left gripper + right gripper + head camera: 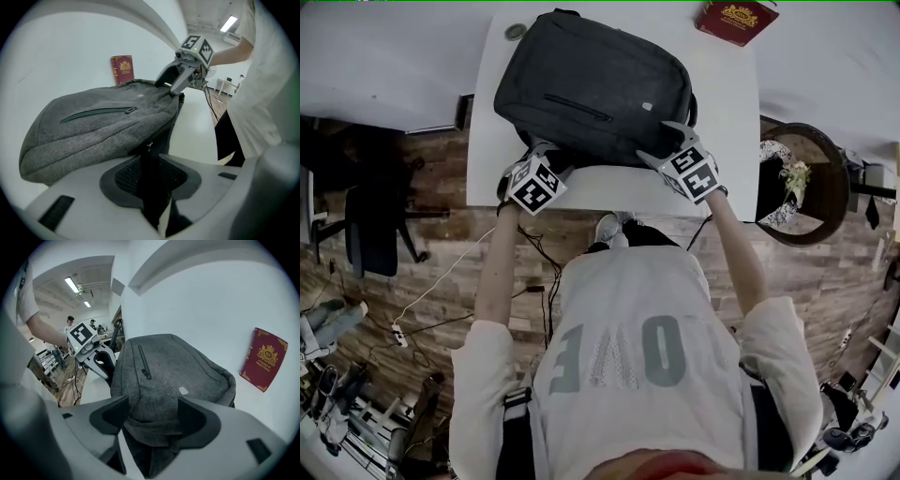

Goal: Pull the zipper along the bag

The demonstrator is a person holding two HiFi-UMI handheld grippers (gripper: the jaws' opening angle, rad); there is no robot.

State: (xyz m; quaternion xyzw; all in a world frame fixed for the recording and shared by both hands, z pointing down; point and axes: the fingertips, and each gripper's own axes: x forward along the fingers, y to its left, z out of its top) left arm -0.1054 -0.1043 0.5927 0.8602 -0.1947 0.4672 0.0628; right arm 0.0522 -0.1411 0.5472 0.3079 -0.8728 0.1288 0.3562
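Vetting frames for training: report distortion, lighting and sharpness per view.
Head view: fisheye bends the edges, light even, backpack sharp. Left gripper view: round black vignette, white table nearly washed out, nearest foreground soft. Right gripper view: same vignette, ceiling strip lights glare upper left, red book clear.

i'm getting bright, even indoor light; ceiling strip lights point(71, 284) are glowing in both gripper views. the white table point(609, 192) is washing out almost to glare, and the backpack point(591, 84) is throwing only faint shadow. both gripper views are bending hard toward black round edges, with the nearest foreground blurring.
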